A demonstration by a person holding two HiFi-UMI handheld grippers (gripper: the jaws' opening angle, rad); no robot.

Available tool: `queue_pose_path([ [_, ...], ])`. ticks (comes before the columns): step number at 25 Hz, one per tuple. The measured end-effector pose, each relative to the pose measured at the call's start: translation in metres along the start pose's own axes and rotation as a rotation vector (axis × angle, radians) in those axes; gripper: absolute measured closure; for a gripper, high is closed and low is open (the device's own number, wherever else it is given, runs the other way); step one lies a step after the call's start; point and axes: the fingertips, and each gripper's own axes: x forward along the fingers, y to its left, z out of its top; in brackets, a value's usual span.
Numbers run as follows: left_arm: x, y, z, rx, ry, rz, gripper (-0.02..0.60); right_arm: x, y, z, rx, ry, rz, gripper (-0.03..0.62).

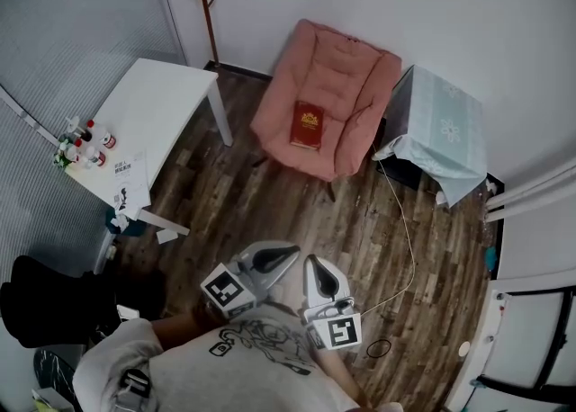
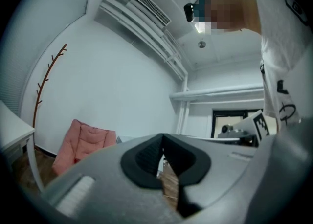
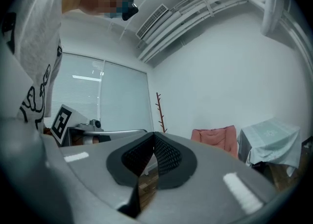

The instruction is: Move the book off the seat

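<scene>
A red book (image 1: 307, 124) with gold print lies flat on the seat of a pink padded armchair (image 1: 351, 68) across the room. The armchair (image 2: 80, 142) shows low at the left in the left gripper view, and the same armchair (image 3: 215, 137) sits right of centre in the right gripper view; the book is hidden in both. My left gripper (image 1: 290, 250) and right gripper (image 1: 314, 262) are held close in front of the person's chest, well short of the chair. Both are shut with nothing between the jaws.
A white table (image 1: 157, 113) with small bottles (image 1: 85, 142) and papers stands at the left. A cloth-covered side table (image 1: 445, 127) flanks the armchair's right. A coat stand (image 1: 205, 1) leans in the far corner. A white cable (image 1: 405, 230) runs over the wooden floor.
</scene>
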Motion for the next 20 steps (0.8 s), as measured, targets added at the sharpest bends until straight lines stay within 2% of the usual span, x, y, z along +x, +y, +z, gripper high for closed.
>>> queue_pose_path([
  [4,0.007,-0.003,-0.004,-0.026,0.002,0.015,0.577,-0.004,-0.011,-0.001,0.024,-0.005,-0.011,0.588],
  [11,0.021,0.011,-0.013,-0.018,0.022,0.017,0.577,0.009,-0.018,-0.012,0.025,0.030,0.042,0.588],
  [16,0.039,0.038,-0.008,-0.038,0.010,0.028,0.577,0.034,-0.036,-0.008,0.011,0.004,0.037,0.588],
  [20,0.054,0.067,-0.005,-0.034,0.007,0.009,0.577,0.063,-0.056,-0.010,0.008,0.023,0.044,0.588],
])
